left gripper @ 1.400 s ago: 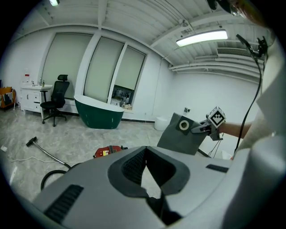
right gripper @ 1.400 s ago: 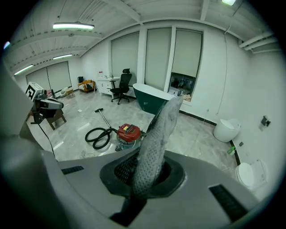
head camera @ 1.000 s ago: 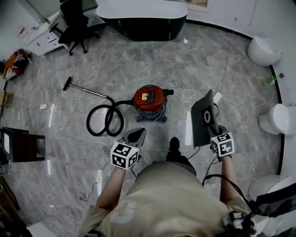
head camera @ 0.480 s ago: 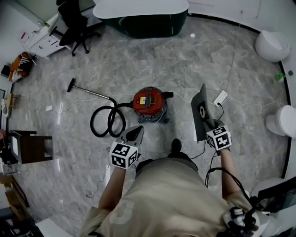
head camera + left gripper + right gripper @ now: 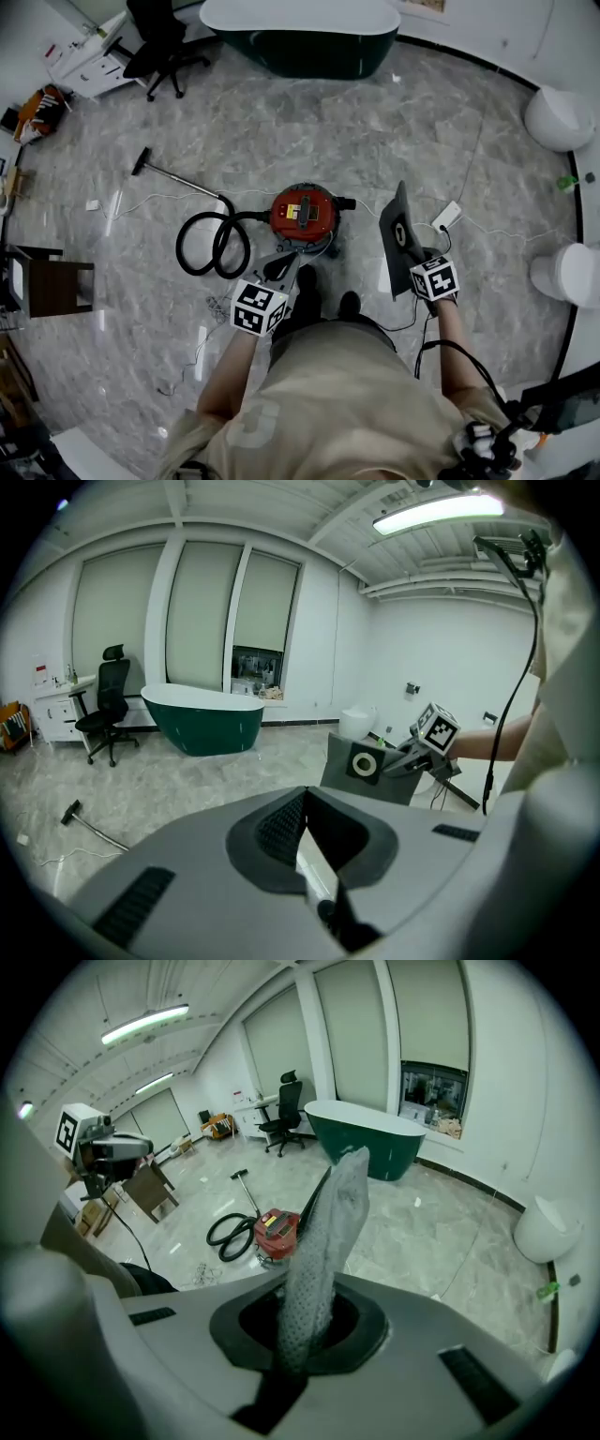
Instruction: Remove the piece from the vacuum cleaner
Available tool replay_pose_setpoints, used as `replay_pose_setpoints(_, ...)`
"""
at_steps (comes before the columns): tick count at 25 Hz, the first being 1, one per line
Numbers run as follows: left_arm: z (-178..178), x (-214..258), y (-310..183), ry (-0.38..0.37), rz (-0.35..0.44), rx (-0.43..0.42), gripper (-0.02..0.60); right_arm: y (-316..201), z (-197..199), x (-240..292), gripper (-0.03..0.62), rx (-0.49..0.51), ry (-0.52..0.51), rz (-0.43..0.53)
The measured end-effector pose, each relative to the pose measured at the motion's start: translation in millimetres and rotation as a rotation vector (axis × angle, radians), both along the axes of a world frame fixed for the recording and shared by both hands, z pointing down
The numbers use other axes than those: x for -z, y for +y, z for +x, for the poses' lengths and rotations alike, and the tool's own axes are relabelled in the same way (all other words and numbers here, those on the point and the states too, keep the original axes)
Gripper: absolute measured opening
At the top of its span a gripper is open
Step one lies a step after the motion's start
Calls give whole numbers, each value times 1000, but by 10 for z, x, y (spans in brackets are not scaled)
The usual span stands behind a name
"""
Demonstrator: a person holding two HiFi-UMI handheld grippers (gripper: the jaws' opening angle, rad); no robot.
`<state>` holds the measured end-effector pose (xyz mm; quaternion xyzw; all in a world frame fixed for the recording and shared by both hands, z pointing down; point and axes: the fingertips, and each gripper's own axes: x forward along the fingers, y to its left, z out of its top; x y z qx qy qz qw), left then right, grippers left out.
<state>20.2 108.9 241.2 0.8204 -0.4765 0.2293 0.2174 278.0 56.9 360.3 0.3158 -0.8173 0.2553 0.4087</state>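
Observation:
The red canister vacuum cleaner stands on the marble floor, its black hose coiled to its left and the wand lying further left. My right gripper is shut on a flat grey dust bag with a round collar, held up to the right of the vacuum. In the right gripper view the bag rises out of the shut right gripper, with the vacuum behind it. My left gripper is shut and empty, just in front of the vacuum. In the left gripper view, beyond the left gripper, the bag hangs to the right.
A dark green bathtub and an office chair stand at the far side. Two white toilets line the right wall. A dark wooden stool is at the left. A power strip and thin cables trail across the floor.
The person has stepped closer to the vacuum; a second shoe now shows. The left gripper has moved right, toward the vacuum's front. The right gripper still holds the bag.

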Motion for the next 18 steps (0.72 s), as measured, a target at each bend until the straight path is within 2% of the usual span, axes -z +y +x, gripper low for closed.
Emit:
replay_pose_setpoints(6, -433, -95, -416, 43, -12, -34, 3, -248, -308, -48, 15, -50, 64, -22)
replay_pose_setpoints(13, -899, -337, -899, 55, -47, -120, 3, -620, -438, -106, 15, -124, 172, -26)
replay_pose_setpoints(18, -995, -488, -1158, 53, -85, -169, 3, -834, -501, -90, 15, -128, 231, -7)
